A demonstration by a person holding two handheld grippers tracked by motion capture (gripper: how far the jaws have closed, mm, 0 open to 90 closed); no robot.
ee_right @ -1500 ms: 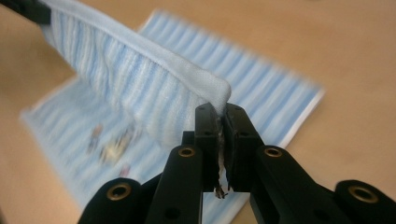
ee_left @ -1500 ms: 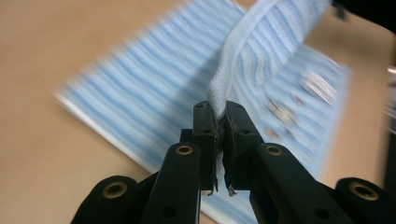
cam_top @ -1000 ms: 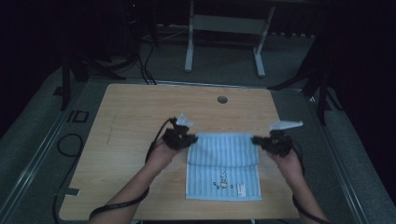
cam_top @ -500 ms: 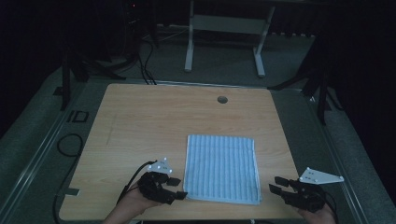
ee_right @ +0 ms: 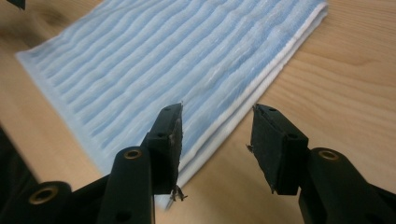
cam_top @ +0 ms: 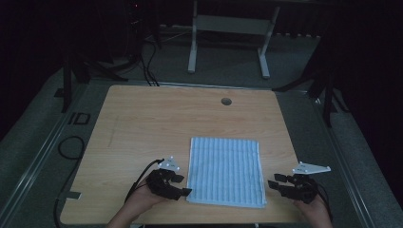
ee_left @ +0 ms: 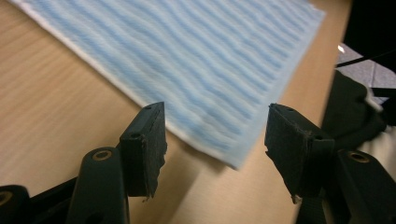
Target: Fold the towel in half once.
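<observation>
A blue-and-white striped cloth [cam_top: 225, 171] lies flat and folded on the wooden table [cam_top: 157, 123], near its front edge. My left gripper [cam_top: 183, 185] is low at the cloth's near left corner, pointing right at it. Its jaws have just been opening and stand open in the left gripper view [ee_left: 217, 112], with the cloth [ee_left: 187, 56] corner just beyond them, not pinched. My right gripper [cam_top: 274, 181] sits off the cloth's near right corner. Its jaws have also just been opening and are open [ee_right: 217, 109] over the cloth [ee_right: 163, 60] edge, gripping nothing.
A round cable hole [cam_top: 226, 101] is in the table's far middle. A black cable [cam_top: 135, 187] trails from the left gripper over the front edge. A white metal frame [cam_top: 228, 23] stands on the floor beyond the table. Dark floor surrounds the table.
Both grippers were shut at the cloth's far corners; they have let go, opened and drawn back to its near corners. The cloth now lies flat.
</observation>
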